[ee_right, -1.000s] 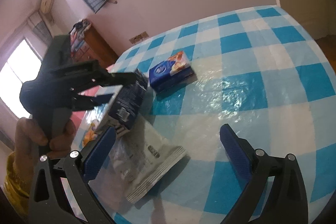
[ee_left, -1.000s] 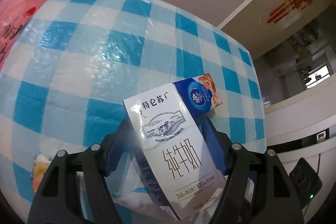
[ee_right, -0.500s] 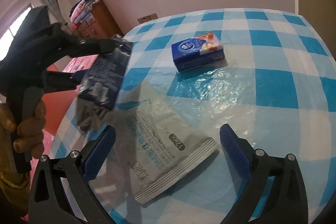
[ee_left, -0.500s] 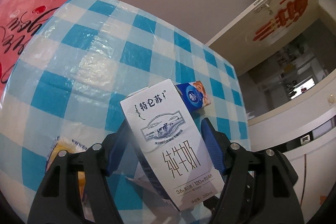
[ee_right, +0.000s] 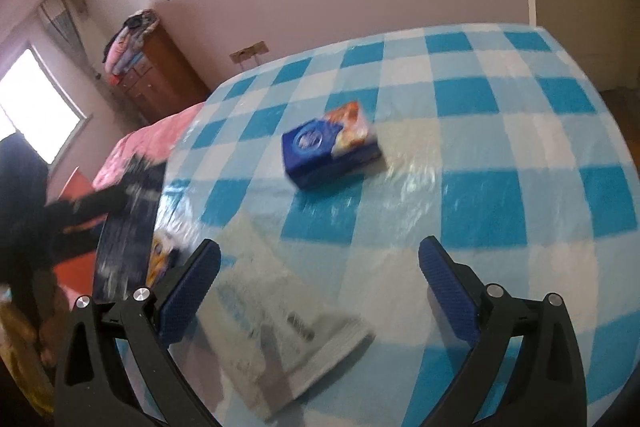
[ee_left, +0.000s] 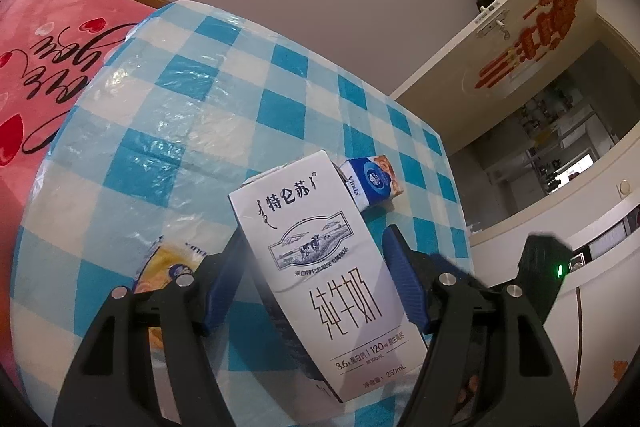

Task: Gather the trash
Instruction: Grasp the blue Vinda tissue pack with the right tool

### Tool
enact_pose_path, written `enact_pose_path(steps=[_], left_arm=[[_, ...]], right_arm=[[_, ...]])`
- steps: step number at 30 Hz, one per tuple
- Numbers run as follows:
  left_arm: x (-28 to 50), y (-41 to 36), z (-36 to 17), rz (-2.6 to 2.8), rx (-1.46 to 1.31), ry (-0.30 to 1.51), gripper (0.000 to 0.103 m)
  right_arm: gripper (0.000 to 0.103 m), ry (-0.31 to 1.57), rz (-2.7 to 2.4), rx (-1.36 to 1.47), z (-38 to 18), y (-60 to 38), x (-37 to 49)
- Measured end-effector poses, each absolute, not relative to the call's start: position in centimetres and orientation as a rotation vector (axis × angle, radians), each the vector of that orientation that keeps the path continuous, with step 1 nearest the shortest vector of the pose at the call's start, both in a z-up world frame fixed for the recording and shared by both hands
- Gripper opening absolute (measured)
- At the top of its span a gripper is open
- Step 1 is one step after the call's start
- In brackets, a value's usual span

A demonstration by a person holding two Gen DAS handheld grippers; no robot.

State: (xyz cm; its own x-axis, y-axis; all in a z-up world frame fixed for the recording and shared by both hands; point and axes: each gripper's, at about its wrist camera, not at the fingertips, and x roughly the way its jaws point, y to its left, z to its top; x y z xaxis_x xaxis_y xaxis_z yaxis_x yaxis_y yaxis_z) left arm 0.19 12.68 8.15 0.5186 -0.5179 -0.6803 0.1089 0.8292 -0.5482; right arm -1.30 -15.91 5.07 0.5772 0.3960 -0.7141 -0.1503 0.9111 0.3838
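My left hand-held gripper (ee_left: 316, 283) is clenched on the milk carton (ee_left: 324, 259): blue pads press both sides, carton tilted, white face w/ cow print toward the cam, held off the bench (ee_left: 168, 115) near its edge. In the right wrist view the same carton (ee_right: 128, 223) shows as a dark blurred shape at far left, beyond the bench rim, w/ the left hand-held gripper's black body alongside.

My right hand-held gripper (ee_right: 320, 287) is released, fingers wide apart, nothing between them, hovering over the bench. Below it lies a flat whitish wrapper (ee_right: 280, 323), blurred, print unreadable, nearer the left finger. A small yellow packet (ee_right: 160, 259) lies just beside the wrapper at the bench's left edge; the left wrist view also shows it (ee_left: 168, 263), partly behind the left finger.

Blue tissue pack (ee_right: 332, 147) sits flat mid-bench, well apart from the wrapper. Bench cover is blue/white check under clear plastic. Pink bedding (ee_left: 48, 75) lies beside the bench
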Motion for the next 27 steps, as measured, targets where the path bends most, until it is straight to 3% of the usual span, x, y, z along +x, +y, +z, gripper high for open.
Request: enact_pose_path(steps=[21, 23, 25, 27], left_arm=[[-1.3, 13.8, 6.6, -0.412, -0.448, 0.978, 0.069], [-1.3, 13.6, 6.5, -0.417, -0.446, 0.98, 0.069], [-1.3, 13.5, 6.5, -0.42, -0.446, 0.981, 0.069], [-1.3, 13.4, 6.5, -0.423, -0.444, 0.98, 0.069]], right_arm=[[0.098, 0.923, 0.323, 0.086, 3.4, -12.0, 7.4], [0.096, 0.925, 0.309, 0.06, 3.1, -11.7, 7.6], [0.084, 0.934, 0.31, 0.052, 2.8, -11.6, 7.7], [0.082, 0.927, 0.304, 0.031, 2.8, -11.4, 7.6]])
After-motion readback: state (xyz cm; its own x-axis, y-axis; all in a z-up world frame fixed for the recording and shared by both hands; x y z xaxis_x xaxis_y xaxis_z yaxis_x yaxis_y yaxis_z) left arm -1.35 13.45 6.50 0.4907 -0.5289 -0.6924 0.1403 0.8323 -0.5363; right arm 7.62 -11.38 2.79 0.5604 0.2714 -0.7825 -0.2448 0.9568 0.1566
